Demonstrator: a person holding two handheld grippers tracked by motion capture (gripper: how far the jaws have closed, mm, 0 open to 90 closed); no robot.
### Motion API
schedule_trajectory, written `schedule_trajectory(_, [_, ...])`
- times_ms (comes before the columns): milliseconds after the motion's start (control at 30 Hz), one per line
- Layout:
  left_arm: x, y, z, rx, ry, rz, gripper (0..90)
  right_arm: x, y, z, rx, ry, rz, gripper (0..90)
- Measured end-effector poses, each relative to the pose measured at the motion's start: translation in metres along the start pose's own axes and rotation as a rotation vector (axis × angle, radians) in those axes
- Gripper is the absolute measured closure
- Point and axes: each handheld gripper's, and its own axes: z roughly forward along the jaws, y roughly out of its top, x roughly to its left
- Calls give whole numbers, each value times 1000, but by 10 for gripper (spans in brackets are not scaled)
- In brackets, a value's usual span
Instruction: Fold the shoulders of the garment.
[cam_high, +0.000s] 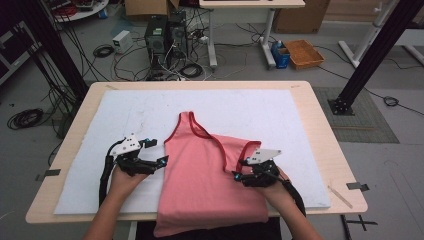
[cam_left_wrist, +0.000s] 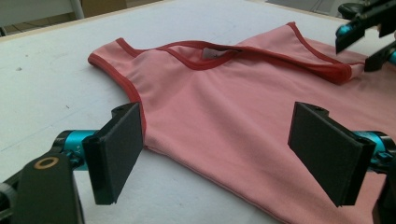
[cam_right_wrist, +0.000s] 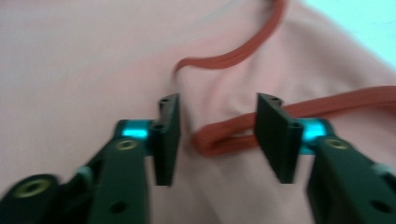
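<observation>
High view: pink tank top (cam_high: 200, 180) lies on tabletop (cam_high: 320, 130) pad, hem overhanging near edge; folded shoulder strap just beside right tool (cam_high: 243, 175). Left gripper view: left tool (cam_left_wrist: 215, 154) released, straddling side seam. Right gripper view: released jaws bracket strap end (cam_right_wrist: 219, 140).

White mat (cam_high: 115, 125) lying on wooden surface (cam_high: 320, 130). Computer tower (cam_high: 156, 35), cables (cam_high: 107, 50), orange basket (cam_high: 303, 53) sitting on floor beyond.

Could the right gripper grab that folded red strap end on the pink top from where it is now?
Probably yes: the right gripper is open, with the folded strap end of the pink tank top lying between its jaws and nothing in the way.
</observation>
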Motion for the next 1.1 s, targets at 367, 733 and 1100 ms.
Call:
schedule_trajectory(367, [1, 0, 0, -1, 5, -17, 184, -39, -32, -35, -143, -115, 200, 216])
schedule_trajectory(733, [9, 12, 6, 4, 23, -85, 184, -50, -38, -34, -145, -76, 258, 216])
schedule_trajectory(1100, [32, 41, 51, 65, 56, -126, 184, -51, -39, -34, -151, -51, 264, 216])
